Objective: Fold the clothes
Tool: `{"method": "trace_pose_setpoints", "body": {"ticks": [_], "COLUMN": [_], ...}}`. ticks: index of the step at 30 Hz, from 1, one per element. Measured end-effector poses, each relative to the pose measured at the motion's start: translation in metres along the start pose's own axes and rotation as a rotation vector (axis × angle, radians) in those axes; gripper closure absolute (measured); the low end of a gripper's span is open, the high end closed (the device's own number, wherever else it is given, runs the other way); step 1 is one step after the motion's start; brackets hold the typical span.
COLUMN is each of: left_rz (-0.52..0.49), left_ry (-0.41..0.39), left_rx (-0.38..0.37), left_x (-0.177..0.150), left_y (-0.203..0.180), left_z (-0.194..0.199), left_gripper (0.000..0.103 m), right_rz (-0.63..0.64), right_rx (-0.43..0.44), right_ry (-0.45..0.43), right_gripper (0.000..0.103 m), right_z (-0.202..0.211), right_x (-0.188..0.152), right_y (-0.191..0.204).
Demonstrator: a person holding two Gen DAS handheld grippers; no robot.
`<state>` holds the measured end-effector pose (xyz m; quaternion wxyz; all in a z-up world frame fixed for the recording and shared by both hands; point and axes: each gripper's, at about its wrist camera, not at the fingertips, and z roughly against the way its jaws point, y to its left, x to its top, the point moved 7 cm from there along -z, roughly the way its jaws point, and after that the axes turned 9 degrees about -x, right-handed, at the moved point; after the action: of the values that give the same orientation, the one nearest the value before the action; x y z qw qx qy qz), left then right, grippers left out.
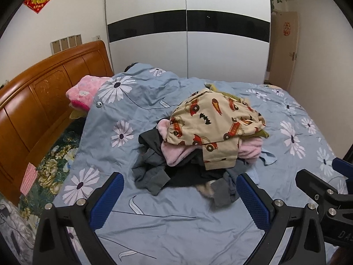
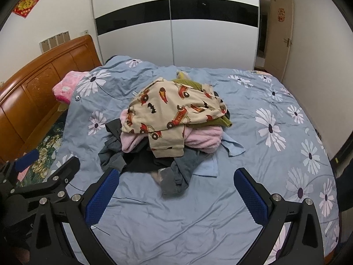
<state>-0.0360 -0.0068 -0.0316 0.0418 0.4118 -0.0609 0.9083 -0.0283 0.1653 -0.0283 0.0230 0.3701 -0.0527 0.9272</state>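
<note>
Left wrist view: our left tongs [image 1: 179, 195] hang wide open over the bed [image 1: 176, 225], nothing between the blue pads [image 1: 107, 201]. The clothes pile [image 1: 203, 143] sits mid-bed, just past the tips, untouched. On top is a cream top [image 1: 211, 123] with car prints; under it a pink fleece [image 1: 176, 154], grey pieces [image 1: 152, 174] at the near side, an olive item [image 1: 263, 133] at the right edge. A pink pillow [image 1: 85, 92] lies by the wooden headboard [image 1: 44, 97]. A wardrobe [image 1: 187, 26] stands behind the bed. Our right tongs [image 1: 317, 183] poke in at the right edge.

Right wrist view: our right tongs [image 2: 176, 195] are also spread wide and empty, above bare sheet. The pile [image 2: 167, 128] lies ahead, slightly left of centre; a grey leg [image 2: 176, 176] of it reaches down toward the gap between the pads but touches neither. A light blue piece [image 2: 233, 146] sticks out at the right of the pile. The left tongs [image 2: 47, 166] show at the lower left edge, clear of the clothes. A door [image 2: 280, 35] stands at the far right.
</note>
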Motion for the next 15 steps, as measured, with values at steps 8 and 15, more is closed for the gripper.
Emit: {"method": "trace_pose_setpoints", "body": {"ticks": [8, 15], "left_rz": [0.004, 0.008], "left_ry": [-0.001, -0.006], "left_rx": [0.018, 0.041], "left_x": [-0.003, 0.001], "left_y": [-0.010, -0.023], "left_z": [0.000, 0.008], "left_gripper": [0.000, 0.000], "right_rz": [0.030, 0.033], "right_rx": [-0.004, 0.039], "right_ry": [-0.019, -0.033], "right_gripper": [0.000, 0.000], "right_z": [0.002, 0.007], "right_x": [-0.002, -0.003], "right_y": [-0.008, -0.020]}}
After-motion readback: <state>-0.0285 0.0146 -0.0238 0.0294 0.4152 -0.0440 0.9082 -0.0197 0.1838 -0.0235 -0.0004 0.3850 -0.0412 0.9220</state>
